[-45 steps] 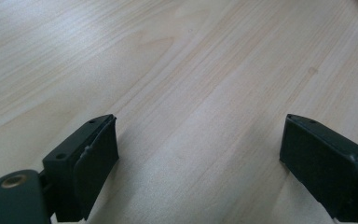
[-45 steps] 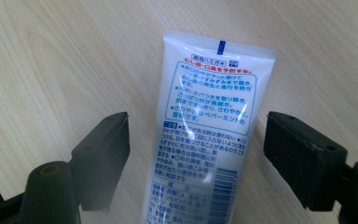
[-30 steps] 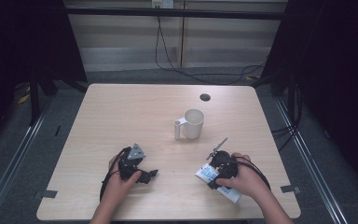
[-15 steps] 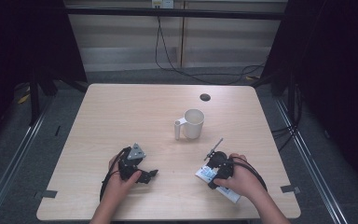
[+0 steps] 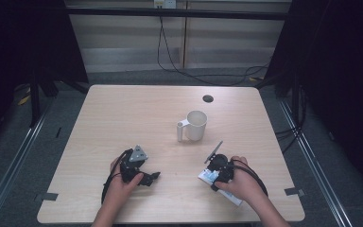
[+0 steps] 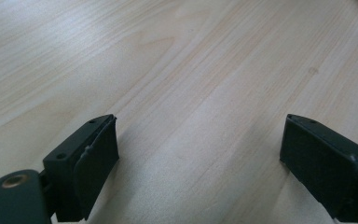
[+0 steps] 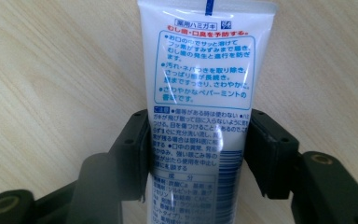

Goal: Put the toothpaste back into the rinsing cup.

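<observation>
My left claw (image 5: 144,178) sits near the front edge of the table (image 5: 123,113), left of the middle, jaws spread wide with nothing but bare wood between them. In the left gripper view I can see both pads (image 6: 95,161) hovering just off the wood. No trouble there, unless I drag it and scuff the tabletop or snag its cable.

In the middle of the table stands the white mug (image 5: 194,125), handle pointing left, with a small dark round spot (image 5: 208,98) beyond it near the back edge. Both are well apart from my hands, so there's no knock risk yet, but once I lift and swing toward the mug, a careless arc could tip it.

My right claw (image 7: 196,149) is where things could go sideways. It's down over the toothpaste tube (image 7: 203,88), which lies flat near the front right corner, and the jaws have just been closing on it. In the right gripper view they now sit against both long edges of the tube, about midway down, so I'd call it pinched.

My worries:
- The tube is soft and glossy. If I squeeze more, it buckles or squirts if the cap's loose.
- If I squeeze too little, it slides out on the lift.
- I'm holding a flat thing by its edges, so it may twist and droop at one end.
</observation>
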`<state>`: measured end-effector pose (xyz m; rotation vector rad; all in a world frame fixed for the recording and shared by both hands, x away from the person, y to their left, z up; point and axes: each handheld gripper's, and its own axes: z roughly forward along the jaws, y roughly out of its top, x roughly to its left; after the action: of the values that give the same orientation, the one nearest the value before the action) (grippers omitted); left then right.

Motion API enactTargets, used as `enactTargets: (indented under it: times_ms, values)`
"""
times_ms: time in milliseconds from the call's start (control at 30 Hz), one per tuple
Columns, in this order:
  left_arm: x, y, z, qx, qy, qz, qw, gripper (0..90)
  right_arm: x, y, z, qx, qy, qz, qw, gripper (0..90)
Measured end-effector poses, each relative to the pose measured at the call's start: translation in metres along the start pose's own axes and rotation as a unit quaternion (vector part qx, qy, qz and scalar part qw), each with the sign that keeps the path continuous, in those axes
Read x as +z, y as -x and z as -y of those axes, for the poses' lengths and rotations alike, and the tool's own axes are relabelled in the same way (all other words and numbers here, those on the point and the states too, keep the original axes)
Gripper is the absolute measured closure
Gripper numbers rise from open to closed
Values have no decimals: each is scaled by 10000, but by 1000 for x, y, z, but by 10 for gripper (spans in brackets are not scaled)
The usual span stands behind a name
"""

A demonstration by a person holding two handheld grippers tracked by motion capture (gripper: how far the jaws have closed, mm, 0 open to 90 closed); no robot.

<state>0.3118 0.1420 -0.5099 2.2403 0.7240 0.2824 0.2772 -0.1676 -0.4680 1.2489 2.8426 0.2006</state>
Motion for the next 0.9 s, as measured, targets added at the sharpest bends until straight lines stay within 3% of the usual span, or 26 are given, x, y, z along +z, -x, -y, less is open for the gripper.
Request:
enactTargets:
  times_ms: [233, 500, 533, 700, 900]
  values:
    - [0, 0, 0, 21, -4, 10, 10000, 111, -6, -1, 3, 10, 132, 3, 9999, 651]
    - [0, 0, 0, 11, 4, 12, 10000, 111, -8, 8, 11, 157, 482, -240, 9984, 683]
    - [0, 0, 0, 11, 4, 12, 10000, 111, -9, 10, 12, 241, 649, -298, 9972, 683]
    - [0, 0, 0, 12, 3, 12, 10000, 111, -12, 13, 12, 347, 926, -381, 9944, 680]
    - [0, 0, 0, 14, 0, 12, 10000, 111, -18, 18, 13, 512, 1501, -507, 9860, 678]
